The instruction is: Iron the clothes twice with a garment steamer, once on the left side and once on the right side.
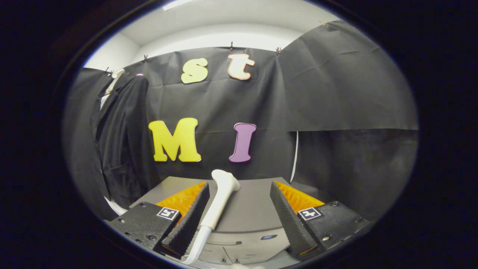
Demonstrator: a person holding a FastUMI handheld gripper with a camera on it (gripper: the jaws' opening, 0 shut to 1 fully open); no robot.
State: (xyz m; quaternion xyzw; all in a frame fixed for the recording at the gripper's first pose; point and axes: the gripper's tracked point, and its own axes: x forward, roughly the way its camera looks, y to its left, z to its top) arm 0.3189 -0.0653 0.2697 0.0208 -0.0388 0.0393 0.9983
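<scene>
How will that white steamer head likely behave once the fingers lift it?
The steamer head, between the open gripper fingers, looks smooth and rounded, so it may slip. Its hose probably drags and twists it. It seems light.

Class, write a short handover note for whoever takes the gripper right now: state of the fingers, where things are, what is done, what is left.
Gripper: open, fingers spread, holding nothing.
Steamer head: lies on the grey steamer base, between the fingers and close to the left one; its hose runs down beside that finger.
Dark jacket: hangs on the booth wall, beyond the fingers and off to the left.
Done: nothing that shows; the head is not yet gripped.
Left: grip the head, steam the jacket's left side, then the right.
</scene>
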